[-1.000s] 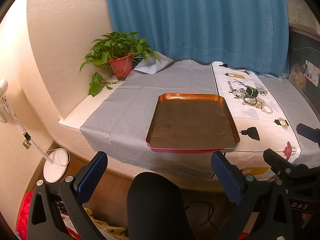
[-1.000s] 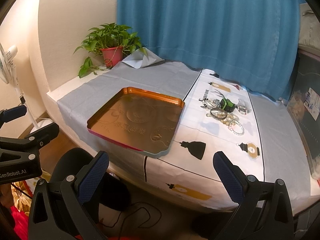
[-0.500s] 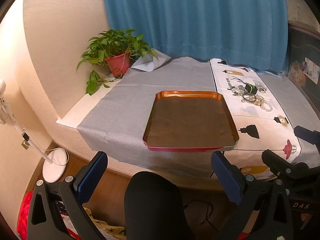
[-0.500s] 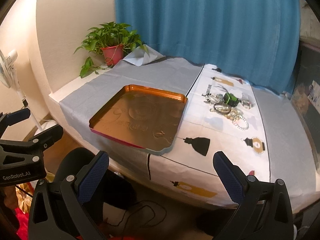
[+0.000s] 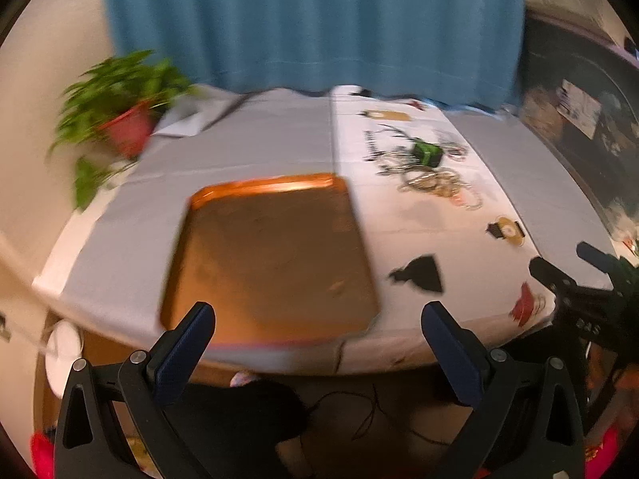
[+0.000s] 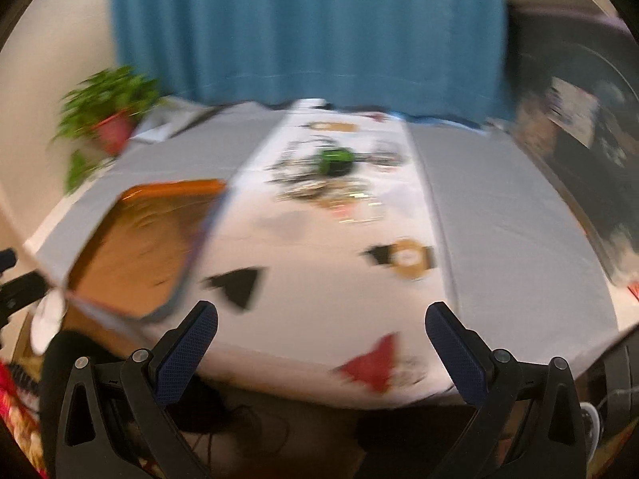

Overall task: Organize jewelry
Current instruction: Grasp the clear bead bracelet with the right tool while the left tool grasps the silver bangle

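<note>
A pile of jewelry (image 5: 429, 173) with chains, bracelets and a small green box (image 5: 426, 153) lies on the white patterned cloth at the far right of the table; it shows blurred in the right wrist view (image 6: 331, 183). An empty copper tray (image 5: 267, 255) sits in front of my left gripper (image 5: 319, 327), which is open and empty at the table's near edge. The tray's right side shows in the right wrist view (image 6: 139, 247). My right gripper (image 6: 319, 327) is open and empty over the table's near edge, well short of the jewelry.
A potted plant (image 5: 124, 127) in a red pot stands at the back left corner. A blue curtain (image 5: 311, 24) hangs behind the table. The other gripper (image 5: 591, 291) shows at the right edge of the left wrist view. A grey cloth (image 6: 499, 215) covers the table.
Both grippers have moved forward and up toward the table, swinging right; both views are motion-blurred now. The jewelry pile sits nearer the centre of the right wrist view. Jaws stay open.
</note>
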Tool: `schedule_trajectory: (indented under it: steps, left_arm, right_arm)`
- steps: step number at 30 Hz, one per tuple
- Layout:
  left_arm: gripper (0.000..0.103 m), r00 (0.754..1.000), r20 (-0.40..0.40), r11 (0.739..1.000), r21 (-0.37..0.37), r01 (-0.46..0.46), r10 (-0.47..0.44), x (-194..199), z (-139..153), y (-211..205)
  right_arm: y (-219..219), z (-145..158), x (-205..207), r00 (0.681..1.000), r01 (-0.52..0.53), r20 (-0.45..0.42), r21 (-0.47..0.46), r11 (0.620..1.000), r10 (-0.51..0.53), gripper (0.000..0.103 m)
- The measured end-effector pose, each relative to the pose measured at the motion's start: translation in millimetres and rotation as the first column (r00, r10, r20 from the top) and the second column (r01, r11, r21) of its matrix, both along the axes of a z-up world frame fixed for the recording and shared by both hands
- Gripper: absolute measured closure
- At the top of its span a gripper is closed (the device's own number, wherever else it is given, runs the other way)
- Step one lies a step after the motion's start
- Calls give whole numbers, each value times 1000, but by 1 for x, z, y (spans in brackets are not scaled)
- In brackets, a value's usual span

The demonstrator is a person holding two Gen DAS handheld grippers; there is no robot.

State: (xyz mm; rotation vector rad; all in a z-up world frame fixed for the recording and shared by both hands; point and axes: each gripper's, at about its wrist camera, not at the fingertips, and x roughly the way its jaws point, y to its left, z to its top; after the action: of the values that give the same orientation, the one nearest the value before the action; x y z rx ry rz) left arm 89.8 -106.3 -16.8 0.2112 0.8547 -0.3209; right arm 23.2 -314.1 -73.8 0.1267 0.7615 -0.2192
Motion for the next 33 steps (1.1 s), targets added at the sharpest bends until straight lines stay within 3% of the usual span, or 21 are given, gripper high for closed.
schedule_trajectory:
  steps: [3, 7, 12, 17, 22, 24, 26, 27, 28, 29, 31, 33]
  left_arm:
    - [0, 998, 15, 998, 23, 61, -61, 32, -4, -43]
    - [0, 990, -53, 990, 36, 136, -134, 89, -24, -100]
    - [0, 958, -121, 962, 56, 267, -259, 143, -55, -158]
    - [0, 946, -178, 957, 57, 285, -271, 177, -77, -178]
    - [0, 945, -208, 965, 14, 262, -253, 193, -88, -175]
    - [0, 938, -230, 963, 9, 268, -259, 197, -93, -179]
    - [0, 932, -246, 961, 1, 275, -266, 201, -97, -183]
    - [0, 926, -256, 958, -9, 285, -278, 202, -98, -187]
    - [0, 918, -266, 954, -19, 298, -292, 204, -100, -191]
    - [0, 910, -280, 950, -26, 312, -307, 206, -102, -196]
    - [0, 899, -306, 947, -26, 320, -313, 211, -108, -203]
    - [2, 887, -335, 945, -39, 324, -318, 216, -114, -207]
  right_arm:
    - [-38, -8, 26, 999, 31, -15, -27, 999, -32, 0]
    - [-78, -27, 75, 998, 30, -53, -61, 998, -33, 0]
    - [-109, -56, 138, 992, -33, -123, 3, 999, 33, 0]
    - [-112, -77, 168, 980, -137, -150, -19, 990, 133, 0]
    - [-125, -82, 182, 988, -93, -123, 13, 996, 94, 0]
    - [-123, -90, 195, 982, -88, -171, -32, 996, 81, 1]
    - [-124, -89, 198, 982, -112, -152, -17, 994, 108, 18]
    - [-123, -86, 198, 979, -152, -139, -3, 988, 150, 47]
    - [-121, -83, 197, 973, -193, -134, -15, 981, 189, 85]
    - [-120, -82, 195, 965, -223, -147, -31, 974, 216, 96]
    - [-128, -83, 188, 969, -196, -170, -79, 977, 180, 95]
    - [-151, -83, 175, 977, -140, -167, -45, 989, 130, 95]
